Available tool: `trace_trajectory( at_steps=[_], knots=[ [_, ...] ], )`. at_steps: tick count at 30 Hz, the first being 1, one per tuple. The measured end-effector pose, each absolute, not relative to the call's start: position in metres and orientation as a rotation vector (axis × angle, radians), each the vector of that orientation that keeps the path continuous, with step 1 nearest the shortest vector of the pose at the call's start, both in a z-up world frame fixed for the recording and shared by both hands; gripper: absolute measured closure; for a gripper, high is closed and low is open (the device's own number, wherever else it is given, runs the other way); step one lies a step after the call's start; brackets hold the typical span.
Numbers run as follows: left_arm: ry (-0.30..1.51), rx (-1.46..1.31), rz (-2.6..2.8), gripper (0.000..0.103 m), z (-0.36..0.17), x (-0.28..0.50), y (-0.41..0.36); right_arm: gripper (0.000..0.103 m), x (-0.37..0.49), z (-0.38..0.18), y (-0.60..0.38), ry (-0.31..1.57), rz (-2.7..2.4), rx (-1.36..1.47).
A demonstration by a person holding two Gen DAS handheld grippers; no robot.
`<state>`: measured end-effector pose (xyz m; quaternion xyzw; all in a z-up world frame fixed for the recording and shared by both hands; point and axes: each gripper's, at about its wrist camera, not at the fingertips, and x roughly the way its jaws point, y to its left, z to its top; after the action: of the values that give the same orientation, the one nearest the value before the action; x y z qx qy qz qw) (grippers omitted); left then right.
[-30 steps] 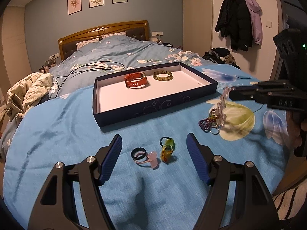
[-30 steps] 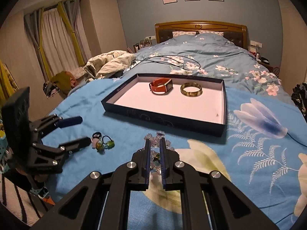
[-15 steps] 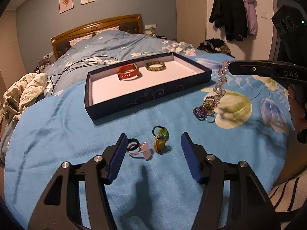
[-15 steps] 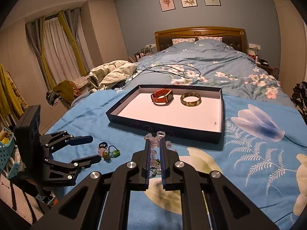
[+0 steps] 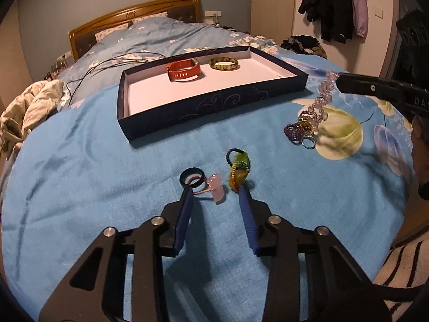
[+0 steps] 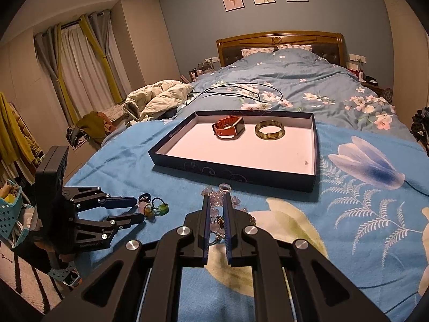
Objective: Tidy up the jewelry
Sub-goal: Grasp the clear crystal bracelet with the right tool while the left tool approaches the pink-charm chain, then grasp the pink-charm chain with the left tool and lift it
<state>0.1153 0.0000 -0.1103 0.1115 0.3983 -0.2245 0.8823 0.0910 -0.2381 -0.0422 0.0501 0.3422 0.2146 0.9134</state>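
Note:
My left gripper (image 5: 215,191) sits low over the blue bedspread with its jaws closing. A pink stone ring (image 5: 217,189) lies between them, untouched by the pads. A black ring (image 5: 191,180) is at the left fingertip and a green-and-yellow beaded piece (image 5: 238,170) at the right one. My right gripper (image 6: 216,197) is shut on a clear crystal bead bracelet (image 5: 321,99), which hangs down to a small heap of purple and green rings (image 5: 297,131). The dark blue tray (image 5: 211,104) beyond holds a red watch band (image 5: 183,71) and a gold-green bangle (image 5: 224,63).
A black cable (image 6: 241,94) lies on the flowered duvet behind the tray. A crumpled cream quilt (image 6: 158,99) is at the bed's left side. Coats (image 5: 332,5) hang on the right wall. A teal basket (image 6: 9,209) and a striped rug (image 5: 399,271) are at the bed's near edge.
The left gripper's jaws have narrowed from wide to close around the small rings, and it has tipped down toward them. The right gripper has kept still with the bead bracelet.

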Motion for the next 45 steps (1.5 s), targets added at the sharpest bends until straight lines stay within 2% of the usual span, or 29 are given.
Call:
trace_trajectory(
  at_steps=[3,8,11,13,15,16,17,25,26,27,29,45],
  knots=[
    [0.855,0.194,-0.483,0.073,-0.111,0.120,0.004,0.095,0.091,-0.045,-0.237,0.710,0.444,0.104],
    [0.893,0.102,-0.517,0.094,-0.112,0.131,0.013,0.095,0.092,-0.047,-0.237,0.716,0.441,0.109],
    [0.906,0.079,-0.513,0.098,-0.113,0.134,0.016,0.095,0.092,-0.049,-0.236,0.721,0.440,0.110],
    [0.906,0.078,-0.517,0.097,-0.112,0.134,0.014,0.095,0.092,-0.049,-0.236,0.722,0.439,0.111],
    [0.891,0.090,-0.495,0.088,-0.111,0.133,0.014,0.095,0.092,-0.049,-0.237,0.722,0.440,0.110],
    [0.892,0.095,-0.487,0.078,-0.112,0.133,0.013,0.095,0.093,-0.049,-0.237,0.721,0.440,0.110],
    [0.894,0.097,-0.488,0.077,-0.112,0.133,0.012,0.095,0.092,-0.049,-0.237,0.721,0.439,0.110],
    [0.898,0.111,-0.460,0.079,-0.112,0.146,0.003,0.095,0.092,-0.050,-0.236,0.723,0.444,0.107],
    [0.900,0.105,-0.458,0.081,-0.112,0.147,0.003,0.095,0.092,-0.050,-0.236,0.723,0.444,0.107],
    [0.899,0.096,-0.457,0.088,-0.111,0.148,0.003,0.095,0.092,-0.050,-0.236,0.724,0.443,0.107],
    [0.901,0.078,-0.463,0.090,-0.112,0.148,0.005,0.095,0.093,-0.048,-0.236,0.723,0.444,0.107],
    [0.812,0.056,-0.460,0.090,-0.084,0.132,0.012,0.095,0.093,-0.041,-0.237,0.697,0.449,0.109]
  ],
)
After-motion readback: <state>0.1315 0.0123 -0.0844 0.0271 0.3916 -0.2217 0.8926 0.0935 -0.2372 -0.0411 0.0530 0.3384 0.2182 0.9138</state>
